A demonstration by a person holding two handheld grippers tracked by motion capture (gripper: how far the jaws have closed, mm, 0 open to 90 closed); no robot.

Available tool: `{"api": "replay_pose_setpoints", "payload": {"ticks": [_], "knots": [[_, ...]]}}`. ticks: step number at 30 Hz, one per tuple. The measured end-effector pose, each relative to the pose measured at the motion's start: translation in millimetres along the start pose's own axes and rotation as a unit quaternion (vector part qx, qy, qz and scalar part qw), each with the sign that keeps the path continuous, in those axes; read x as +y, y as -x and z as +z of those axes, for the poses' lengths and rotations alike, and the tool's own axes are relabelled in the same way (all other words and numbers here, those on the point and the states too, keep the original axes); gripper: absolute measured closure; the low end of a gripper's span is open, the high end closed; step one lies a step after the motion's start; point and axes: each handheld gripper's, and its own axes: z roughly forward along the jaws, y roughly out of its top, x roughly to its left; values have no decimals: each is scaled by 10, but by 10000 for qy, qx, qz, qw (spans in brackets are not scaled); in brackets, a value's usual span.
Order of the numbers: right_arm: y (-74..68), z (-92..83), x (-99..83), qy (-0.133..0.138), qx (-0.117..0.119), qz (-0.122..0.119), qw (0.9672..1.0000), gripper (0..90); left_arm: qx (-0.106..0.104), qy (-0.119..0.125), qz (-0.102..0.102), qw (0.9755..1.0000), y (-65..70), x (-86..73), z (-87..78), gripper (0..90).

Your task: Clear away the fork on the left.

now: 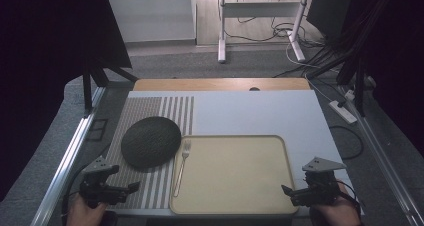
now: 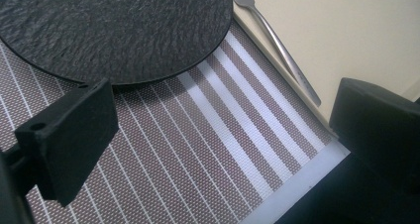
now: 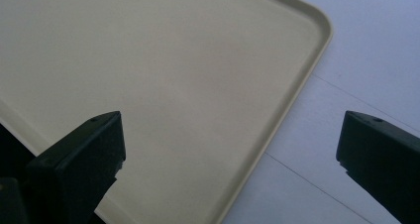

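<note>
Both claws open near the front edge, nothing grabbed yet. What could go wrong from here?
1. The fork lies along the tray's left rim, close beside the dark plate; a left claw going for either could knock the other.
2. The plate lies flat on the striped mat, so a claw may push it or drag the mat rather than get under its edge.
3. The right claw hangs over the tray's near right corner; closing there may tilt the tray and shift the fork.

Right tool (image 3: 230, 149): jaws wide apart, empty. Beneath: cream tray (image 3: 173, 75), rounded corner upper right, raised rim. Beside it: pale surface (image 3: 356, 60).
</note>
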Motion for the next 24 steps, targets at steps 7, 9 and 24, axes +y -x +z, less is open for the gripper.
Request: {"api": "replay_pose_setpoints", "payload": {"ticks": [7, 9, 24], "knots": [[-3, 6, 0, -80, -68, -2, 9999, 0, 97, -24, 48, 9999, 24, -29, -33, 0], [-2, 6, -2, -110, -102, 10, 9999, 0, 123, -16, 54, 9999, 31, -41, -47, 0], [-10, 39, -20, -524, -330, -100, 9980, 0, 211, -73, -8, 9998, 41, -76, -83, 0]]}}
